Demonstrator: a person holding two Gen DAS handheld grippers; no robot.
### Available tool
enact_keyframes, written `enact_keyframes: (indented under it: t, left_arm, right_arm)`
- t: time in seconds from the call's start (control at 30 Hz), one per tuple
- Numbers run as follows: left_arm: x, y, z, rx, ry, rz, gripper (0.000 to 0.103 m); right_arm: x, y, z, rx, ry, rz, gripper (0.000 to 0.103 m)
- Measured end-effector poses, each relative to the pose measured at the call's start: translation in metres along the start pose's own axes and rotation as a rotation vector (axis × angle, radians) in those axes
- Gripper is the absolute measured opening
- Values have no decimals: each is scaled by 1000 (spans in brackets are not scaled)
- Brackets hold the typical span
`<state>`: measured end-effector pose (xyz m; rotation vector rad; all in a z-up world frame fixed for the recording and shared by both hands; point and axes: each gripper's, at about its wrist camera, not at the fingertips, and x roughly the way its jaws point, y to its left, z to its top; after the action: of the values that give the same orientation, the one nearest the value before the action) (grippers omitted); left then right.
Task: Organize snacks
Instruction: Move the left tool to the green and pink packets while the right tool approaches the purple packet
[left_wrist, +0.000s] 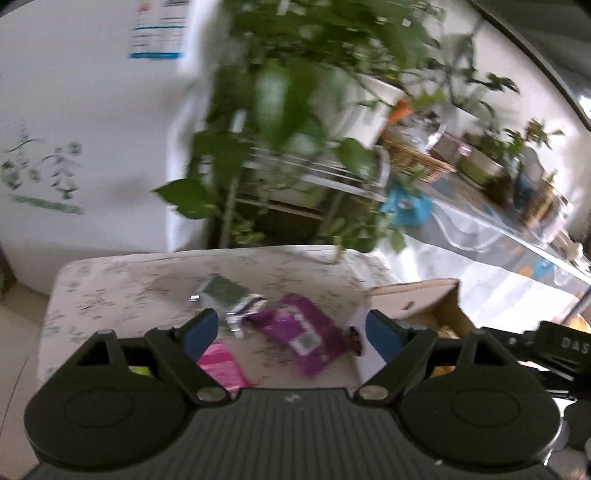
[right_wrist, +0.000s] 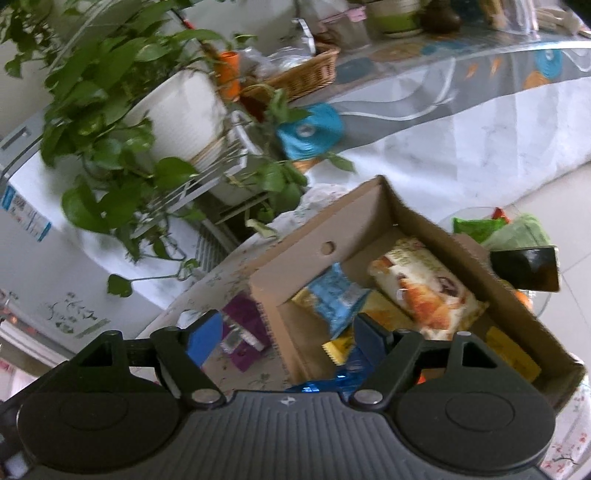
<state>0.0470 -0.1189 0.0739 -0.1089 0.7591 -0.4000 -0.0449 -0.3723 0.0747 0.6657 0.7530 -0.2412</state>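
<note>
In the left wrist view my left gripper (left_wrist: 291, 328) is open and empty above a floral-covered table (left_wrist: 122, 284). A purple snack packet (left_wrist: 303, 328) lies between its fingers, a pink packet (left_wrist: 221, 365) lower left, a green-and-silver packet (left_wrist: 225, 291) farther back. A cardboard box (left_wrist: 424, 299) stands to the right. In the right wrist view my right gripper (right_wrist: 288, 332) is open and empty over the box's (right_wrist: 295, 254) near wall. Inside lie a croissant packet (right_wrist: 424, 291), a light blue packet (right_wrist: 338, 295) and yellow packets (right_wrist: 513, 354). The purple packet (right_wrist: 243, 325) lies outside, left.
A potted vine in a white pot (right_wrist: 181, 114) on a metal stand hangs over the table's far edge. A long glass-topped table (right_wrist: 443, 74) with a wicker basket (right_wrist: 306, 74) stands behind. A white fridge (left_wrist: 74, 147) is at left. My right gripper's body (left_wrist: 546, 350) shows at right.
</note>
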Motion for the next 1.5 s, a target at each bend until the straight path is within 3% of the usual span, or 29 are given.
enact_keyframes:
  t: [0.3,0.73,1.1,1.5]
  left_arm:
    - [-7,50,-3,-42,26,68,87]
    - [0,111,-13,-124,98,151,88]
    - [0,117,-15,-156,128,108,88]
    - [-2,124,-17,-173,139,99,88]
  right_arm:
    - [14,26,-7,-67,31,51,84]
    - [70,74,-12,-303,101,107,84]
    - [135,105,-16,-532,146,117,85]
    - [190,122,-30,-607,196,15,91]
